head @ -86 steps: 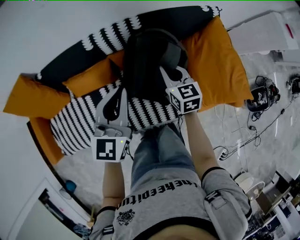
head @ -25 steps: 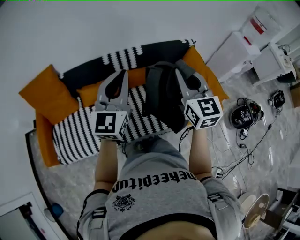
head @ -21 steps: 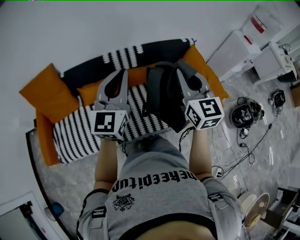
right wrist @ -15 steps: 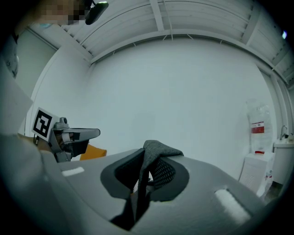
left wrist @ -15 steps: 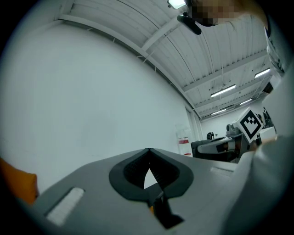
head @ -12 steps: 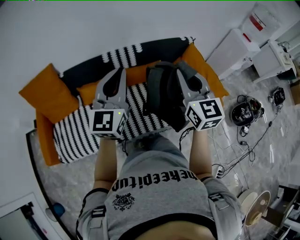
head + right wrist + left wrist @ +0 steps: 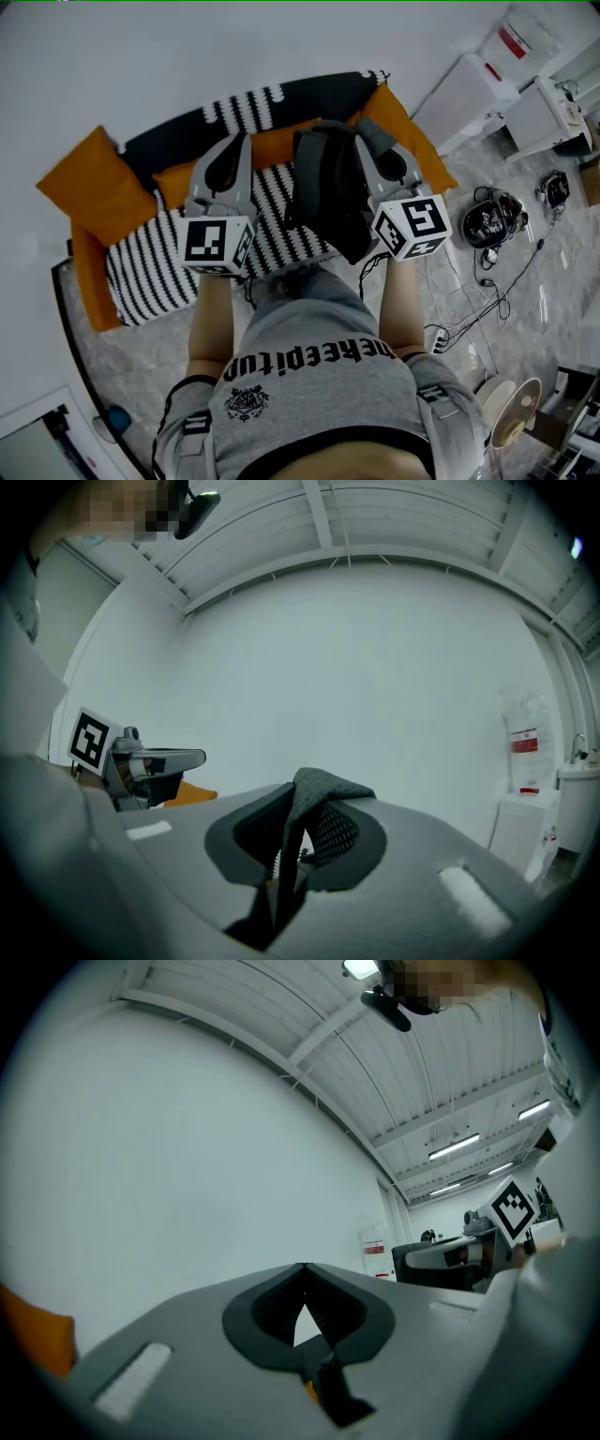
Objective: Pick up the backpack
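Backpack (image 7: 328, 197) clamped in R gripper (image 7: 367, 141), hanging alongside

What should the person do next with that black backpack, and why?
Probably swing the left gripper across to steady the backpack. It hangs above the striped sofa from one mesh strap pinched in the right gripper, while the left gripper is shut, empty and off to one side.

A black-and-white striped sofa (image 7: 150, 267) holds orange cushions (image 7: 89, 187); cables (image 7: 487, 281) trail over the floor at right, near white cabinets (image 7: 469, 89).
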The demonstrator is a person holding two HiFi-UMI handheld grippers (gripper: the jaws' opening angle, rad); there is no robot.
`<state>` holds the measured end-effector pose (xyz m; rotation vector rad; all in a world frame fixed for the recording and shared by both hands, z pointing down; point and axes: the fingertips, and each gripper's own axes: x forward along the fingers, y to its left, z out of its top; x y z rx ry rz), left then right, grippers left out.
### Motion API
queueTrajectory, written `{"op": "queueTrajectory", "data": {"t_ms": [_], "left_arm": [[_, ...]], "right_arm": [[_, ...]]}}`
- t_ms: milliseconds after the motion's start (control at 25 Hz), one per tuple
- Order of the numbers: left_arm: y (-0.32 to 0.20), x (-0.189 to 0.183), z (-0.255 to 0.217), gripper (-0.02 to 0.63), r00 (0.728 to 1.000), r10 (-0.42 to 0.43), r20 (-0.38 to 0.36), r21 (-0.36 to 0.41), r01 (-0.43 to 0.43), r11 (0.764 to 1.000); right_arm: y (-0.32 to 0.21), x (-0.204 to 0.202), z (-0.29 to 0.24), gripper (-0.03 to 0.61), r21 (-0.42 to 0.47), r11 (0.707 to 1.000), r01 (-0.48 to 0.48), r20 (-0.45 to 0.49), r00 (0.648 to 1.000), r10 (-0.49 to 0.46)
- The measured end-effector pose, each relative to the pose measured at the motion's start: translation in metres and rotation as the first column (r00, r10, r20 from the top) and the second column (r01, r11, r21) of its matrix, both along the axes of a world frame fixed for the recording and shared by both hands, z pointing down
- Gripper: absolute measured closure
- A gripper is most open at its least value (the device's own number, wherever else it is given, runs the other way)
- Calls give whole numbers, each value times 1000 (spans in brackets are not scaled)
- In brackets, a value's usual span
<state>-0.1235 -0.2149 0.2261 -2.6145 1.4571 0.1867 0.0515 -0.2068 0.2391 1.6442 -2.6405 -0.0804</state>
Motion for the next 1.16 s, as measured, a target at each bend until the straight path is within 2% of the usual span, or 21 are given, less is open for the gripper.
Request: {"op": "queueTrajectory", "data": {"t_ms": [1160], "left_arm": [[3, -13, 9, 594, 1000, 7, -11, -17, -7, 1000]], "right_arm": [[11, -9, 1, 545, 20, 999, -27, -4, 1000, 27]]}}
